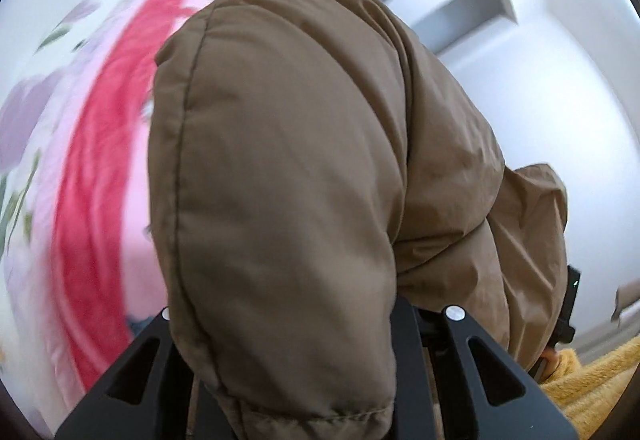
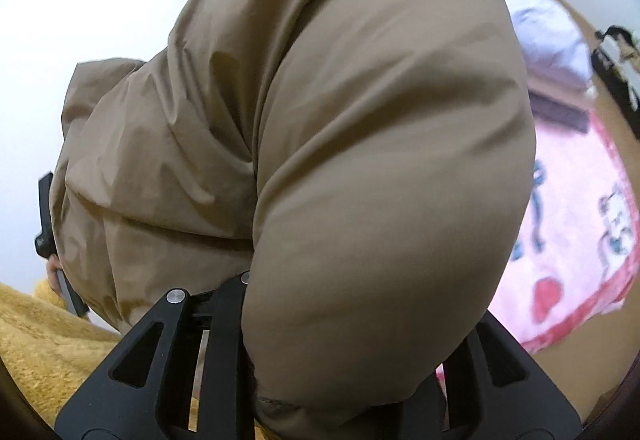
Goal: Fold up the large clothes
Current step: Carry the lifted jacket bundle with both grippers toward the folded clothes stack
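Left gripper (image 1: 304, 392): closed down on a thick padded fold of the jacket (image 1: 288, 168); fingers spread only as wide as the bulk between them.
Right gripper (image 2: 344, 372): likewise clamped on a puffy edge of the same jacket (image 2: 360, 144); fabric bulges over and past the fingers.
Jacket position: held up off the bed, bunched directly ahead of both grippers, filling most of each view.
Material: tan woven shell, smooth, slightly shiny, fine creases; stitched seam along the padded roll; filling thick and springy, judged.
Below and beyond: pink blanket (image 2: 576, 240) with red border and cartoon print, to the right of the right gripper; red stripe of it (image 1: 92, 176) left of the left gripper; yellow fleece (image 2: 44, 336) near the lower edges.
Risk, slip: slick shell plus compressible padding, likely to creep out of either grip if swung.
Risk, fold: bulk may spring open once laid down; uneven halves if grippers not level.
Risk, view: jacket blocks most of both cameras, landing spot hard to judge.
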